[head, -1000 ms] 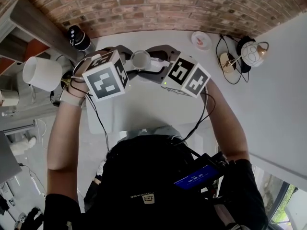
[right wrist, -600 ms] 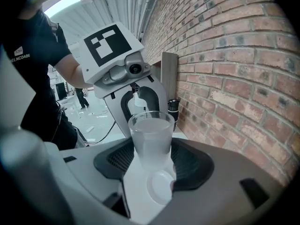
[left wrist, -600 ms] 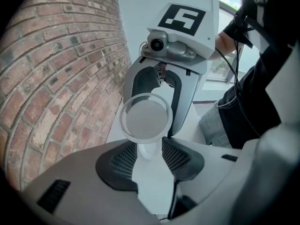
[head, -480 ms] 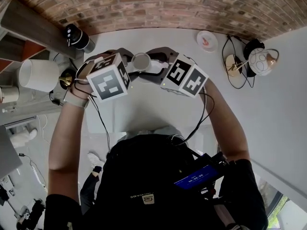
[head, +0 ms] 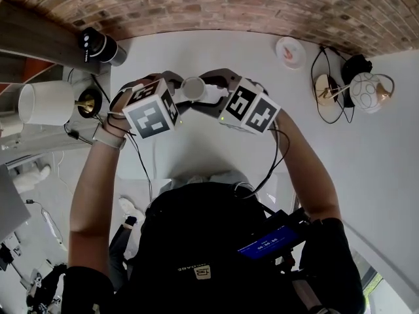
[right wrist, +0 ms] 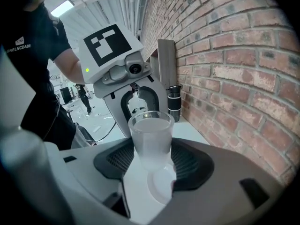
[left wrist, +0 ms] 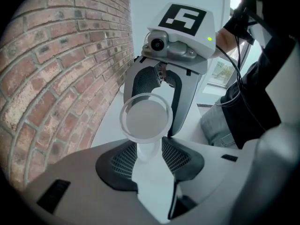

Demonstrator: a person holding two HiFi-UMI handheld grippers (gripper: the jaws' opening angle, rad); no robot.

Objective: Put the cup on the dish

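- Head view: A person holds two grippers up side by side over a white table (head: 196, 142) that runs along a brick wall (head: 229, 5). The left gripper (head: 175, 87) and right gripper (head: 209, 87) point toward each other, and a frosted clear cup (head: 193, 87) hangs in the air between them. The dish (head: 290, 51), small and white, lies on the table near the wall, well apart from the cup on the person's right. A white lamp shade (head: 46, 102) stands off the table's left edge.
- Left gripper view: The cup's open rim tips toward the camera. Its narrower lower part sits between the left jaws, which pinch it on both sides. The right gripper faces the camera from just behind the cup.
- Right gripper view: The cup stands upright between the right jaws, whose pads press against its sides. The left gripper is right behind it.
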